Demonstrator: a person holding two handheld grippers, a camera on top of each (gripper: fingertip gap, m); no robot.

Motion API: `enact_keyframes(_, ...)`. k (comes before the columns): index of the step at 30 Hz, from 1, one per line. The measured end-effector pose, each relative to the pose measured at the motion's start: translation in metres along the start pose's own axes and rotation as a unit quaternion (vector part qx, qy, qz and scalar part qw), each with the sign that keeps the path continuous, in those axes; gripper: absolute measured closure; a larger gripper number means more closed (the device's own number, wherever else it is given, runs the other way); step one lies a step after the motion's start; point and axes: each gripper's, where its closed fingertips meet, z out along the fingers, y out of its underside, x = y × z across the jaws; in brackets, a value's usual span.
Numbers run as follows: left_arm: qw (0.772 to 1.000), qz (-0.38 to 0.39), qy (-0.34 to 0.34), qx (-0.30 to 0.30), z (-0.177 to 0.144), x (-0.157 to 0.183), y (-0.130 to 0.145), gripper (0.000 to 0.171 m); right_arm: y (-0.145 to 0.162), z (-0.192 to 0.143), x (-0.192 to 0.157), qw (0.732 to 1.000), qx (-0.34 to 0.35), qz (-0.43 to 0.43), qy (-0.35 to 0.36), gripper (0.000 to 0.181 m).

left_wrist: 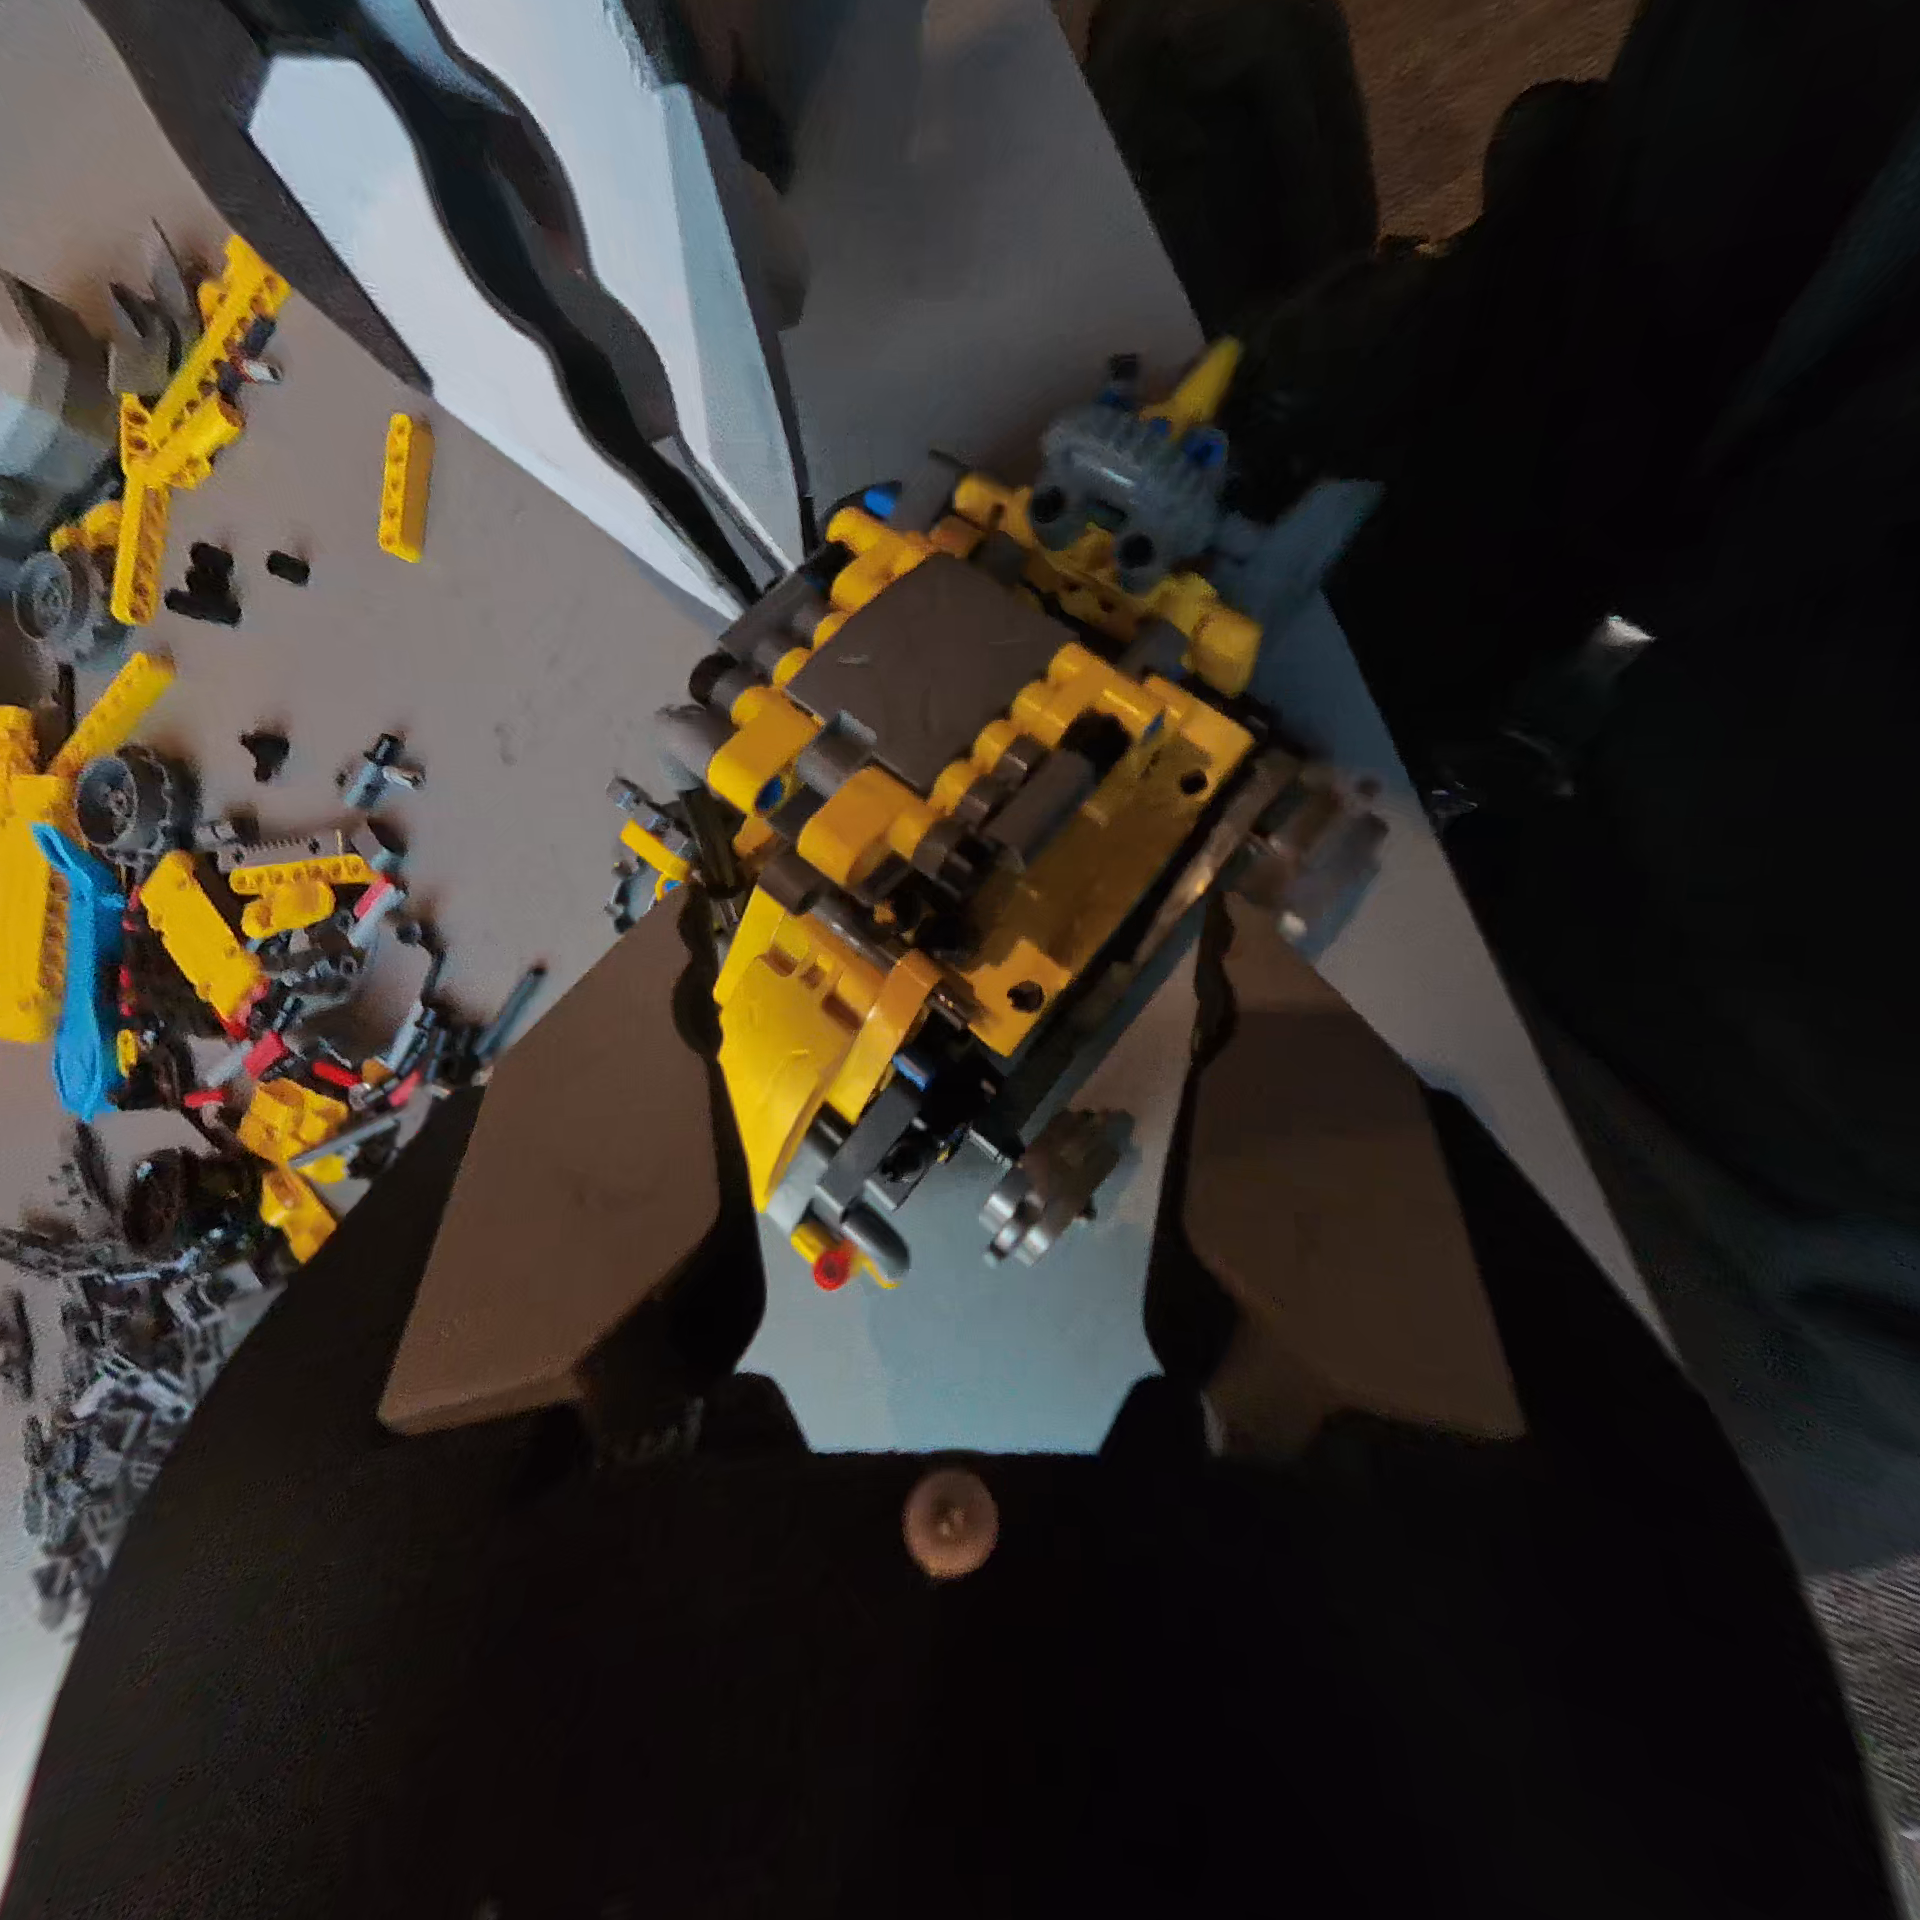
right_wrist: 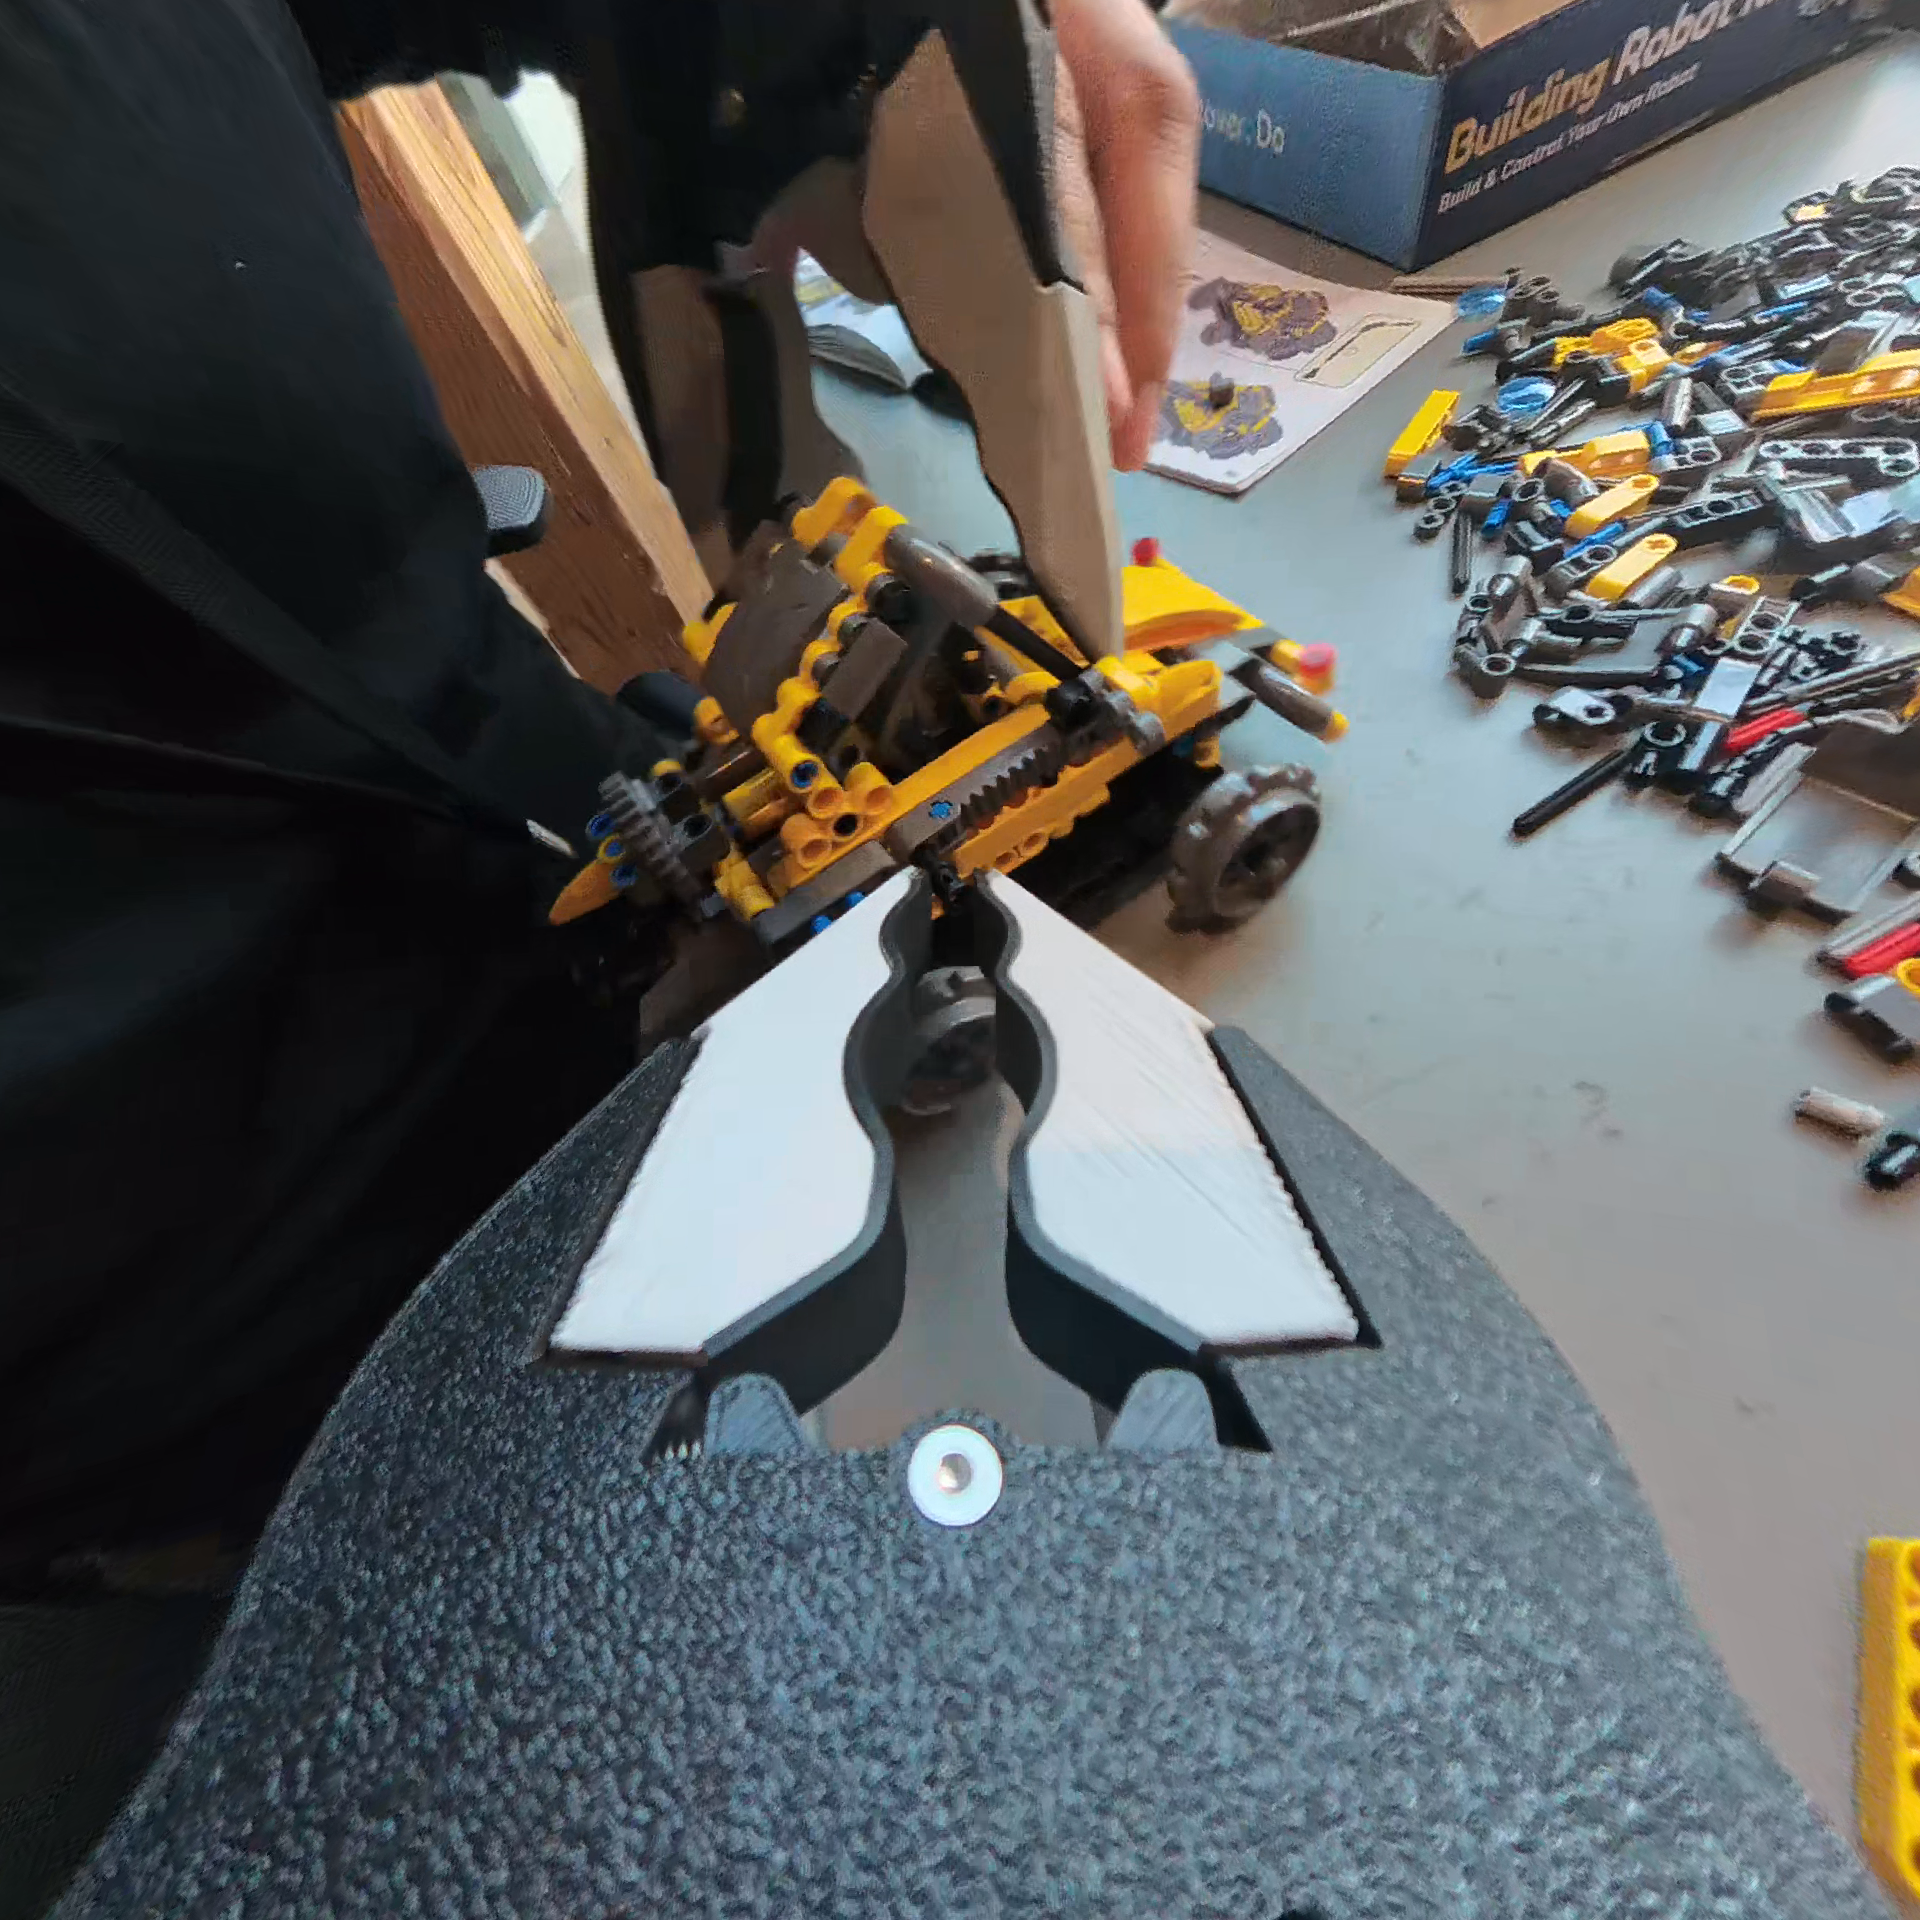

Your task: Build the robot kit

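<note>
Presently, left gripper (left_wrist: 951,935) fingers straddle and clamp the yellow vehicle model (left_wrist: 977,810); right gripper (right_wrist: 948,878) fingers pinch its black pin (right_wrist: 943,871).

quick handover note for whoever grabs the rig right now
Left gripper: fingers straddle the yellow vehicle model from above and appear clamped on its sides.
Right gripper: fingers nearly shut, tips pinching a small black pin on the model's near side.
Model stands on the table; one wheel is fitted.
Many loose parts lie to the right, with the booklet and box behind.
Whether the pin is seated cannot be told.
</note>
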Motion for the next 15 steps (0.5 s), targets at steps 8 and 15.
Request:
enact_keyframes(8, 0.994, 0.098, 0.054, -0.011, -0.017, -0.005, 0.0, 0.071, -0.005, 0.005, 0.006, 0.999, -0.005, -0.006, -0.048, 0.173)
enact_keyframes(15, 0.98, 0.161, 0.105, -0.047, 0.025, 0.003, 0.006, 0.069, -0.001, 0.004, 0.002, 0.996, -0.022, -0.02, -0.079, 0.176)
